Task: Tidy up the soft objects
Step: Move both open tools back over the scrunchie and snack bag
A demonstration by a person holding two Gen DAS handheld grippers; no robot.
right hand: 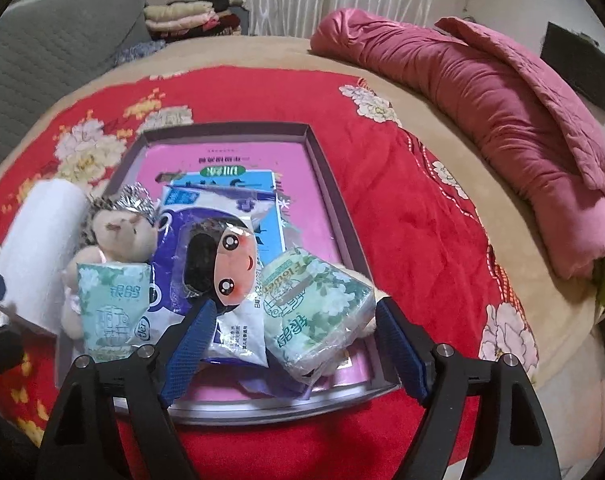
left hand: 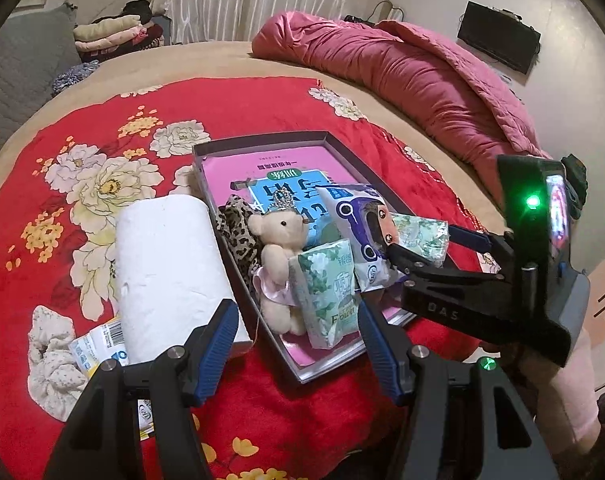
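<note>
Fingers of the right gripper (right hand: pixel 292 346) stand spread, released, the green flower-print tissue pack (right hand: pixel 316 312) lying loose between them, its long axis slanting from near-left to far-right across the near right corner of the shallow grey cardboard tray (right hand: pixel 322 156). That pack seems just set down, or about to be taken; I cannot tell which. The left gripper (left hand: pixel 298 344) is likewise unclenched and empty, hovering at the tray's near edge. Just beyond it, outside the tray to the left, lies the white paper-towel roll (left hand: pixel 170 268), its axis running near to far: likely the left hand's next pick.
</note>
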